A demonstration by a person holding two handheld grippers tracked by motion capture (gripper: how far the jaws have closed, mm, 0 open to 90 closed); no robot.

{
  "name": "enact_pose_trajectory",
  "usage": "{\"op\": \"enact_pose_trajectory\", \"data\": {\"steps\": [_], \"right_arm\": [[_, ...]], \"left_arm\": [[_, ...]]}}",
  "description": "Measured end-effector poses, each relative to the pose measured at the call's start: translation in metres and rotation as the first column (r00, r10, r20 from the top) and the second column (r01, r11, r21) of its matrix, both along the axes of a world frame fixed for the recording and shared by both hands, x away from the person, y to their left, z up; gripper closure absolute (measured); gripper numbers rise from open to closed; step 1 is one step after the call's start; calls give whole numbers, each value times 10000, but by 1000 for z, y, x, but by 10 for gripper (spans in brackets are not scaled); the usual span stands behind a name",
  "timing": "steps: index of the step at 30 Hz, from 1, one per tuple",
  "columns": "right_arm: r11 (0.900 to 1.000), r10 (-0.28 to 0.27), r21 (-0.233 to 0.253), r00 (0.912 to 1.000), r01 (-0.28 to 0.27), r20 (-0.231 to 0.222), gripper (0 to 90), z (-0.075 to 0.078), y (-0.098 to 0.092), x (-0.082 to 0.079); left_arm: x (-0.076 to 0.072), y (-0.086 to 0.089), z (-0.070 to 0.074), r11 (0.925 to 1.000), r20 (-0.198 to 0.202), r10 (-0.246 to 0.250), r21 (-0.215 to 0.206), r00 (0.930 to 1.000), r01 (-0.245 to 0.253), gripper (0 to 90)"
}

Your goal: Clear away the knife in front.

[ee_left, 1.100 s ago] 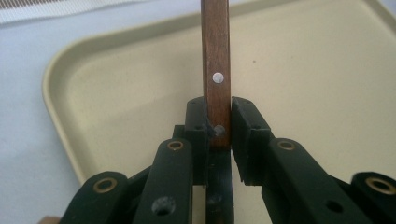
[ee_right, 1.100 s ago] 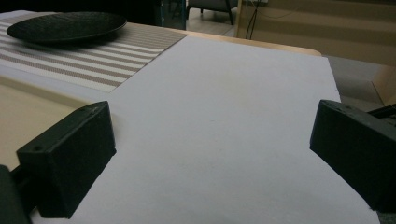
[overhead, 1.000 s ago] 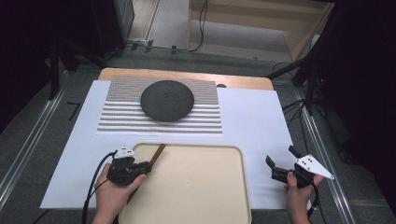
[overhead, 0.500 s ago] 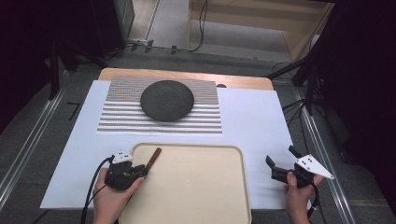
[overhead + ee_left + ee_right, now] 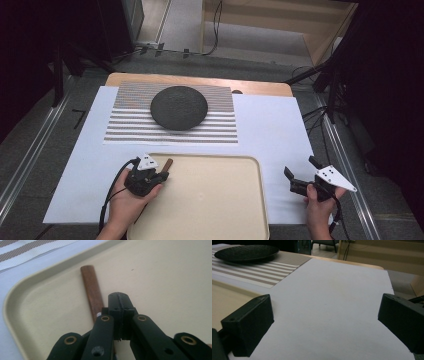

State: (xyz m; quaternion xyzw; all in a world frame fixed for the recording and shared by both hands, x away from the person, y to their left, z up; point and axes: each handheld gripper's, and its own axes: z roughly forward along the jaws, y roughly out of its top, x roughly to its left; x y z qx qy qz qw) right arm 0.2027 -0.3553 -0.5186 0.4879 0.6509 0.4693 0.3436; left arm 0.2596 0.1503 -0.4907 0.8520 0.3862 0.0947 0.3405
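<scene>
A brown wooden handle (image 5: 168, 163) lies in the near-left corner of the cream tray (image 5: 215, 200). My left gripper (image 5: 159, 176) sits over that corner, jaws shut together. In the left gripper view the handle (image 5: 92, 288) runs along the tray (image 5: 165, 277) just left of the closed jaw tips (image 5: 119, 302). Its near end is hidden under them, and nothing shows between the jaws. My right gripper (image 5: 301, 168) rests open on the white sheet right of the tray, with bare paper between its fingers (image 5: 325, 322).
A black round plate (image 5: 179, 107) (image 5: 247, 252) sits on a striped mat (image 5: 125, 127) at the far side of the table. A white sheet (image 5: 270, 130) covers the tabletop. Cables and stands line the floor beyond.
My left gripper has shifted right, further over the tray corner, and now covers more of the wooden handle. The right gripper has stayed put.
</scene>
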Motion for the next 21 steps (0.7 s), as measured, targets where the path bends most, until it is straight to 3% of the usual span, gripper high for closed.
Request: {"op": "enact_pose_trajectory", "data": {"steps": [4, 8, 21], "right_arm": [[10000, -40, 10, 10000, 40, -6, 0, 0, 0, 0], [10000, -44, -24, 10000, 44, -16, 0, 0, 0, 0], [10000, -53, -76, 10000, 52, -22, 0, 0, 1, 0]], "left_arm": [[2, 11, -3, 10000, -81, 53, 31, 10000, -53, 897], [0, 21, -5, 9997, -221, 114, -224, 9997, -119, 897], [-1, 41, -5, 9994, -231, 141, -319, 9996, -149, 896]]}}
